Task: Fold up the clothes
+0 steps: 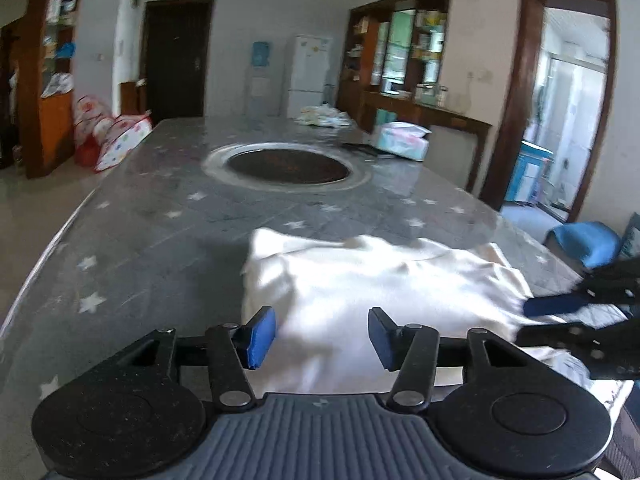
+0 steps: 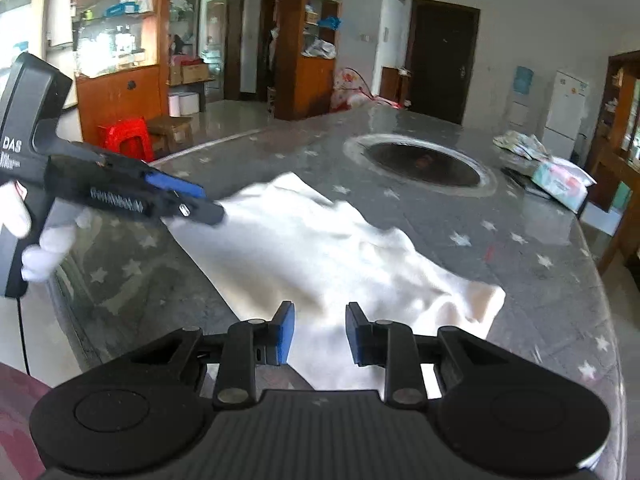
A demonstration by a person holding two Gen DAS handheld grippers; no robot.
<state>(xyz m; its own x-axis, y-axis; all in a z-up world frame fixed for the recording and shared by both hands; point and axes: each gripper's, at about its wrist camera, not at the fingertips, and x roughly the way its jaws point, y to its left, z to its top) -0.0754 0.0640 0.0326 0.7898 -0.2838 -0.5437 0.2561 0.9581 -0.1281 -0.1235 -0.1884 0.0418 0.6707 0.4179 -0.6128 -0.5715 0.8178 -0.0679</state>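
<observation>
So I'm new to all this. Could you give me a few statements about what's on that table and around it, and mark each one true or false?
1. A white cloth lies on the grey, star-patterned table. True.
2. A dark round inset sits in the table beyond the cloth. True.
3. The left gripper is clamped shut on the cloth. False: its jaws stand apart, nothing pinched between them.
4. The cloth is bright red. False: it is white; the red thing is a stool on the floor.
5. A white fridge stands against the far wall. True.
6. The right gripper holds a cup. False: nothing is held between its jaws.
</observation>
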